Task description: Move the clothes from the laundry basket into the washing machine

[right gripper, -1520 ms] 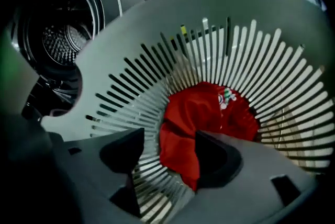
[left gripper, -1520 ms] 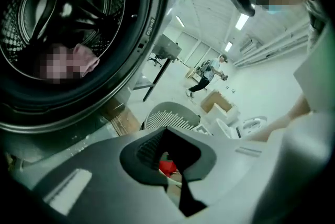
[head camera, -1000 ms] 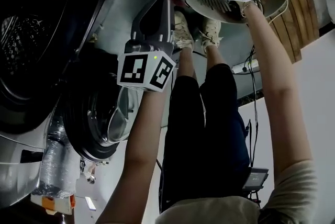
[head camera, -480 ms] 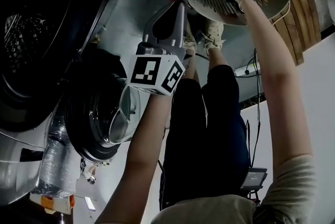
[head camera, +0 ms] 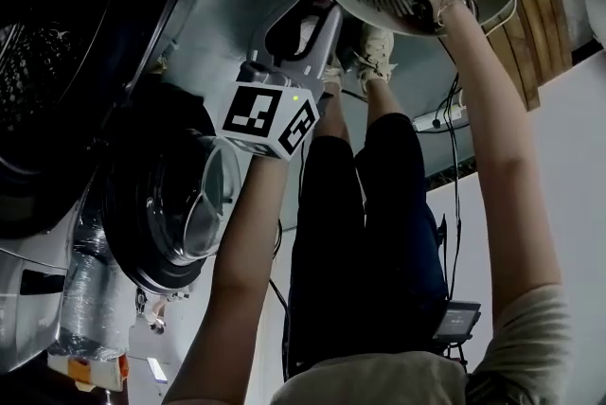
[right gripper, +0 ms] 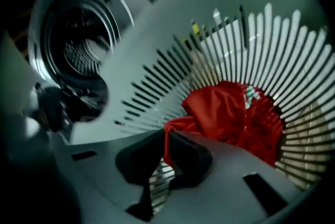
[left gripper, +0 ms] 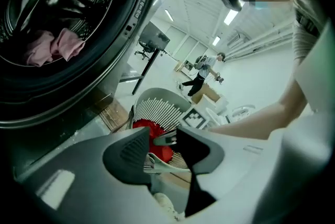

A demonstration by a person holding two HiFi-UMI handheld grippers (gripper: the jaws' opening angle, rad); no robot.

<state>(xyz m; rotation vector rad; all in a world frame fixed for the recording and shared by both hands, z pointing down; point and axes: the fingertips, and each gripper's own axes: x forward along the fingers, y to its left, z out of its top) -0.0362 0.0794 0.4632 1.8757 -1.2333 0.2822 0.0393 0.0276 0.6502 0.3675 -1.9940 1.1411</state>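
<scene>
Clamping jaws just closed on the red garment [right gripper: 230, 113], the right gripper [right gripper: 165, 140] has the drum [right gripper: 78, 45] at ten o'clock; the left gripper [left gripper: 163, 138], just eased ajar, holds nothing.

Looks dim and contrasty in the head view, sinks to black around the washing machine [head camera: 57, 110] at upper left, brightens on the white wall [head camera: 568, 204] at right, bends hard at both gripper views' edges, glares from ceiling strip lights [left gripper: 230, 16] upper centre of the left, blurs toward dark corners in the right.
</scene>
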